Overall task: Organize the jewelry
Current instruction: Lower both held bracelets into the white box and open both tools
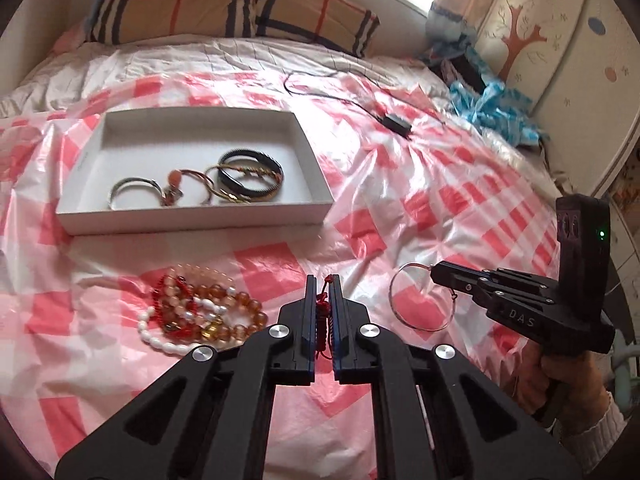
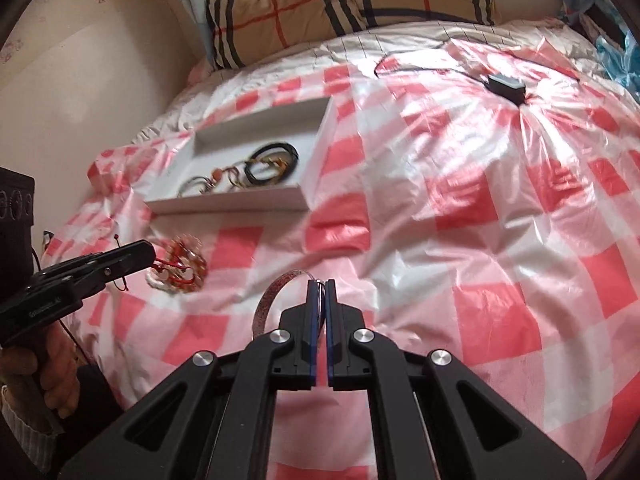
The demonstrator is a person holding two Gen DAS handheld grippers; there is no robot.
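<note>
L claw (image 1: pixel 323 280) tight on red cord (image 1: pixel 322 316); R claw (image 2: pixel 319 283) on thin bangle (image 1: pixel 420 300).

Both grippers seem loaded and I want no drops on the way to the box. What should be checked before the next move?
1. Left gripper shut on the red cord bracelet: ok.
2. Right gripper shut on the thin bangle: ok.
3. Bangle free of the checked sheet: cannot tell.
4. Red cord clear of the bead pile: cannot tell; in the right wrist view it runs toward the pile.
5. White box has bare floor at the back: ok.
6. Black cable away from the box: ok.
</note>
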